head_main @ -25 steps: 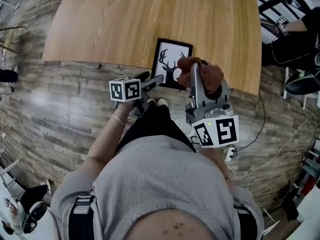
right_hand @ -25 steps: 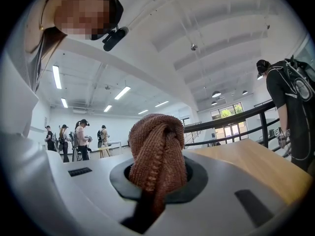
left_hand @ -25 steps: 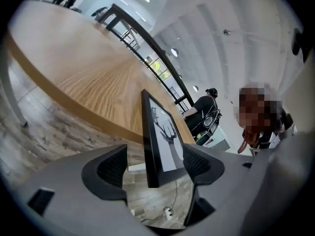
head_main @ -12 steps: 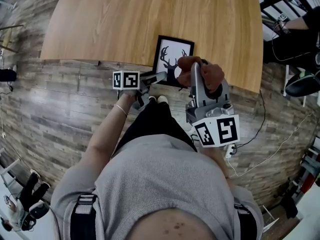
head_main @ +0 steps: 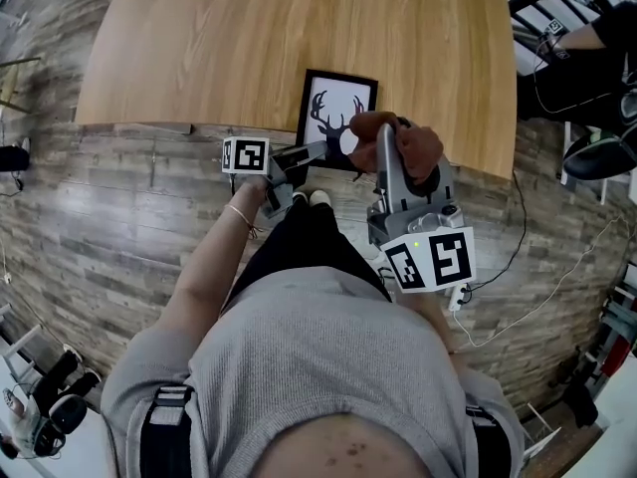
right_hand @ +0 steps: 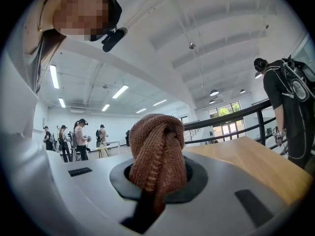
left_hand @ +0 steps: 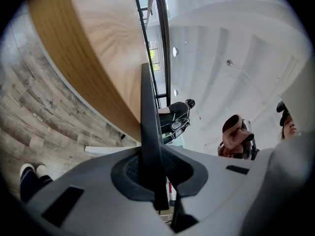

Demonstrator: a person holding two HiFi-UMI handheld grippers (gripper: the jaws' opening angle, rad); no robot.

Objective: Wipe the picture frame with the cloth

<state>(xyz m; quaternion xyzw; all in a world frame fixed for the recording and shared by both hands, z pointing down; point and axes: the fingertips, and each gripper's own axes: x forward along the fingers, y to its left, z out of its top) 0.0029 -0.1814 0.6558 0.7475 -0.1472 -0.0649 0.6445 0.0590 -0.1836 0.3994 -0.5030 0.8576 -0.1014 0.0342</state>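
A black picture frame [head_main: 335, 96] with a deer print lies at the near edge of the wooden table [head_main: 249, 38]. My left gripper [head_main: 318, 151] reaches it from the left, level. Its jaws have just been closing and now stand shut on the frame's edge, which shows as a thin dark slab [left_hand: 148, 112] running up from between them. My right gripper [head_main: 386, 135] hovers over the frame's near right corner, shut on a bunched brown cloth [head_main: 408, 147]. In the right gripper view that knitted cloth [right_hand: 157, 149] bulges out of the jaws.
The table's near edge runs just below the frame, with wood-plank floor beneath it. My shoes [head_main: 309, 199] stand under the left gripper. Another person [head_main: 587, 63] sits at the right, and a white cable [head_main: 518, 317] trails on the floor.
The left gripper has slid right to the frame's near left edge, rolled, and closed its jaws on that edge. The right gripper and cloth have kept still.
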